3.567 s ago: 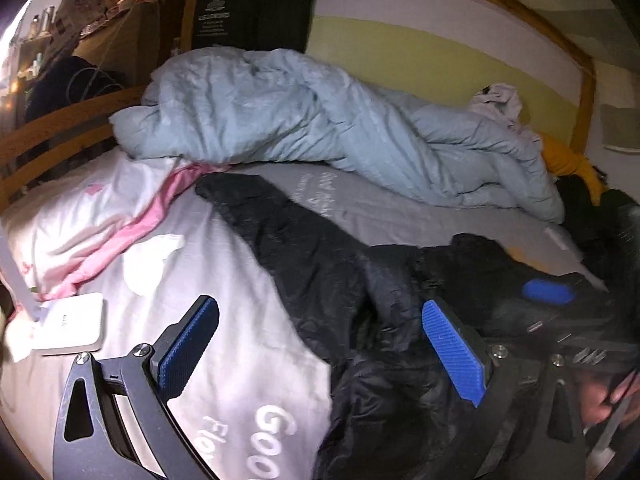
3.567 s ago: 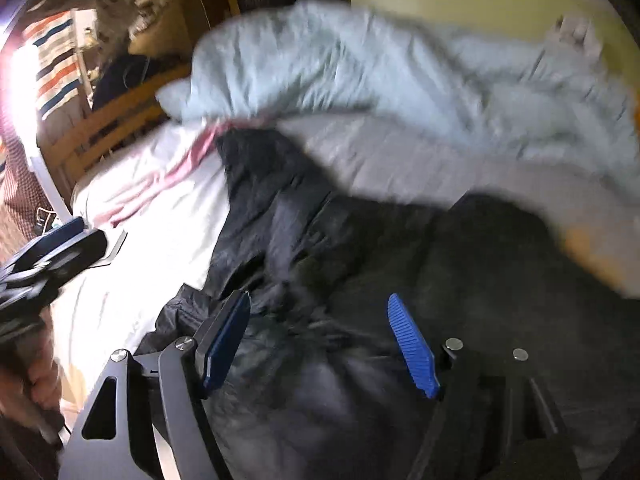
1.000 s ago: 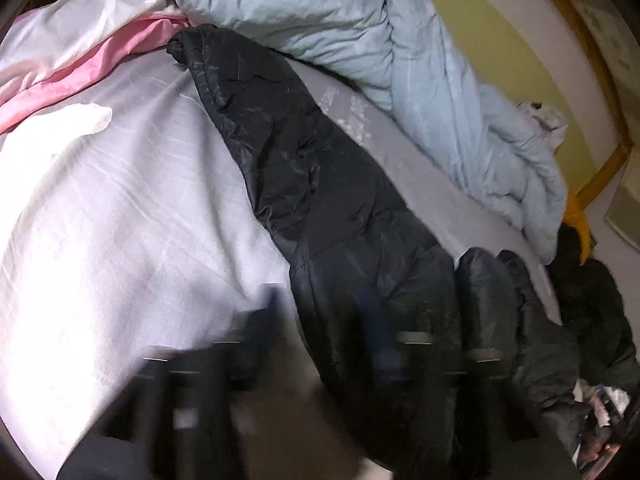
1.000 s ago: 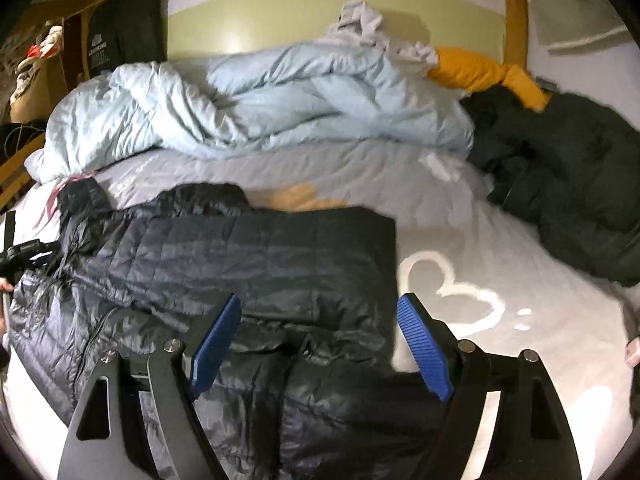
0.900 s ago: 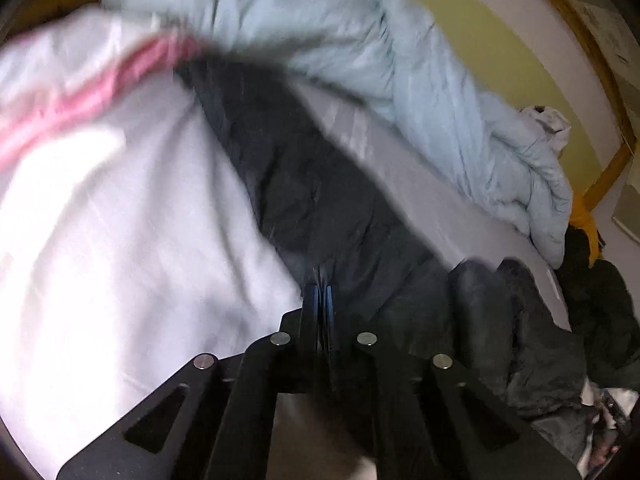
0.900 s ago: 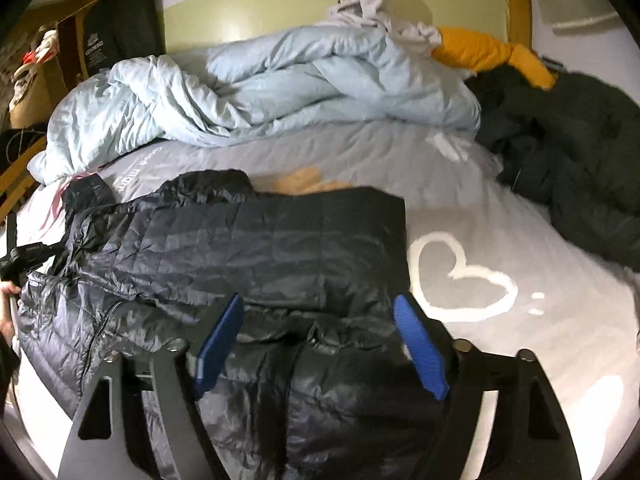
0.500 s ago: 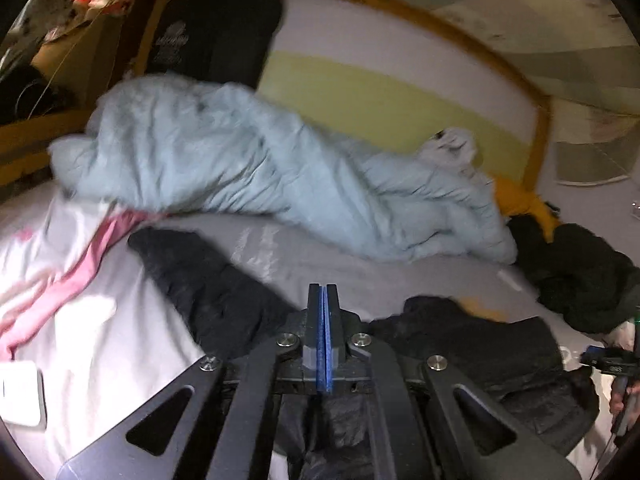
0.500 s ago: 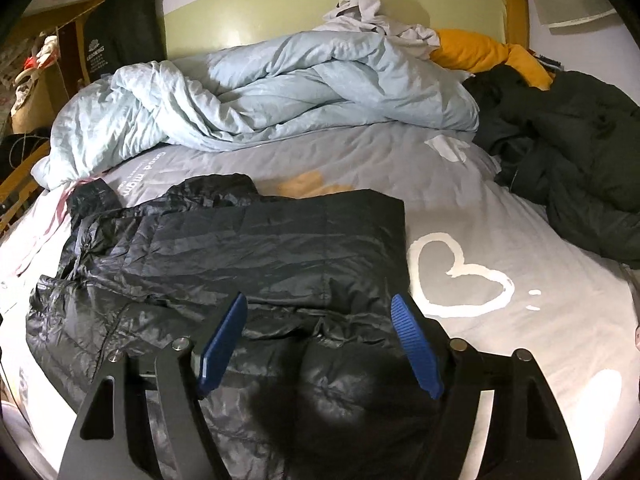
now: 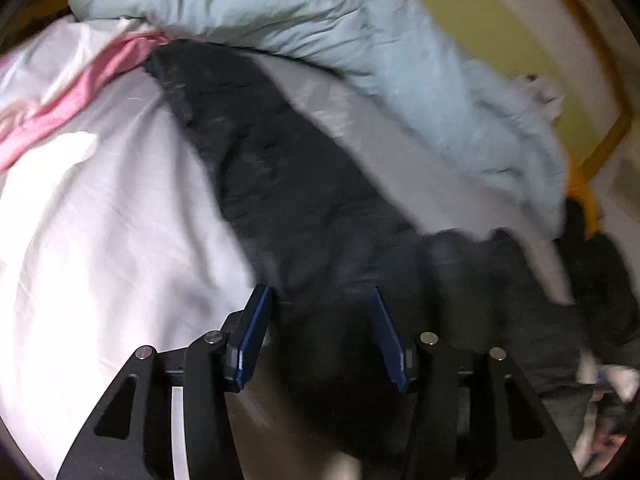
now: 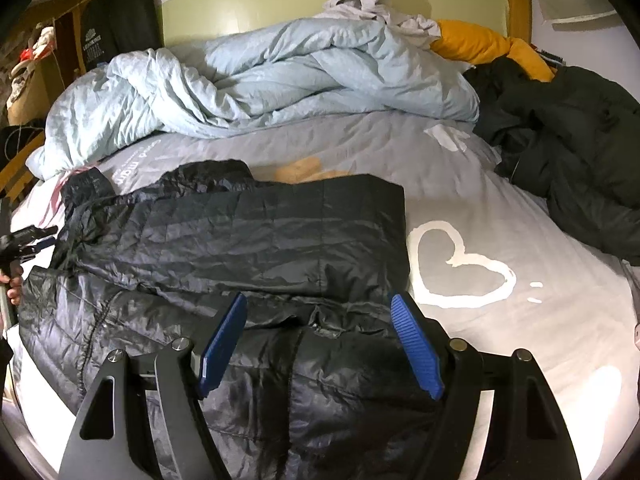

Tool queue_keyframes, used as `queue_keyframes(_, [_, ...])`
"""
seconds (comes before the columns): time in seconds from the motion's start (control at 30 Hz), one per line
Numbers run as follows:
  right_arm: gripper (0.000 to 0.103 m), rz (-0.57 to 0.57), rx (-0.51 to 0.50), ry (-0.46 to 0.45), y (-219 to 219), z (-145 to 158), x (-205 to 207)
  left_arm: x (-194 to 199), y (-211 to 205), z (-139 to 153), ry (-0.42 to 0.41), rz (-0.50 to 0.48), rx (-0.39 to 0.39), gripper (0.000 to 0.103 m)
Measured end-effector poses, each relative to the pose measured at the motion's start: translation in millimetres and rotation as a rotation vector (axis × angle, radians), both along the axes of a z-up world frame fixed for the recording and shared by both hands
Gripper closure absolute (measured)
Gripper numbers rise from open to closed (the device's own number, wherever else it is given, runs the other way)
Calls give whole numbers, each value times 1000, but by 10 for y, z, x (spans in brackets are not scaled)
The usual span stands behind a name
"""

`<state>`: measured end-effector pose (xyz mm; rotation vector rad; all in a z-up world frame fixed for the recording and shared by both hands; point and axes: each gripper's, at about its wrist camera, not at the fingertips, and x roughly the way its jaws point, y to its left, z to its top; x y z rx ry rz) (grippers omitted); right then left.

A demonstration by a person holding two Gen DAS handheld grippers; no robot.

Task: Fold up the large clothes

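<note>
On the far side of the bed (image 10: 500, 184) we see a crumpled light blue duvet (image 10: 256, 80). At its right lie an orange cloth (image 10: 480, 46) and a dark green coat (image 10: 572, 136). The grey sheet carries a white heart (image 10: 460, 268). A pink cloth (image 9: 80, 80) lies far left.

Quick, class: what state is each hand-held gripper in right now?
Left hand-held gripper: open, holding nothing, over the black jacket.
Right hand-held gripper: open, holding nothing.
</note>
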<state>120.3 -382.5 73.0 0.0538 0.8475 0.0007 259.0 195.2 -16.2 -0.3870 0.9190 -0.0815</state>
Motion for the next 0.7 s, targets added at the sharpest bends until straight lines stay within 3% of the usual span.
queue_keyframes(0.13, [26, 10, -11, 12, 21, -36, 26, 51, 116, -182, -14, 31, 38, 54])
queue_keyframes(0.3, [26, 20, -22, 26, 50, -82, 34, 140, 360, -236, -59, 67, -98, 55])
queue_keyframes(0.33, [26, 23, -26, 32, 63, -103, 39, 174, 376, -244, -61, 68, -110, 62])
queue_keyframes(0.37, [26, 25, -32, 36, 74, -117, 42, 184, 378, -246, -70, 57, -118, 99])
queue_keyframes(0.4, [26, 24, -40, 39, 87, -133, 43, 196, 358, -219, -80, 29, -138, 101])
queue_keyframes(0.47, [26, 20, -54, 42, 99, -146, 48, 92, 266, -61, -151, 13, -81, 102])
queue_keyframes(0.57, [26, 15, -61, 34, 117, -129, 39, -150, -23, 450, -322, -56, 39, 102])
queue_keyframes(0.7, [26, 23, -59, 23, 152, -93, 7, -634, -486, 1183, -539, -190, 78, 102])
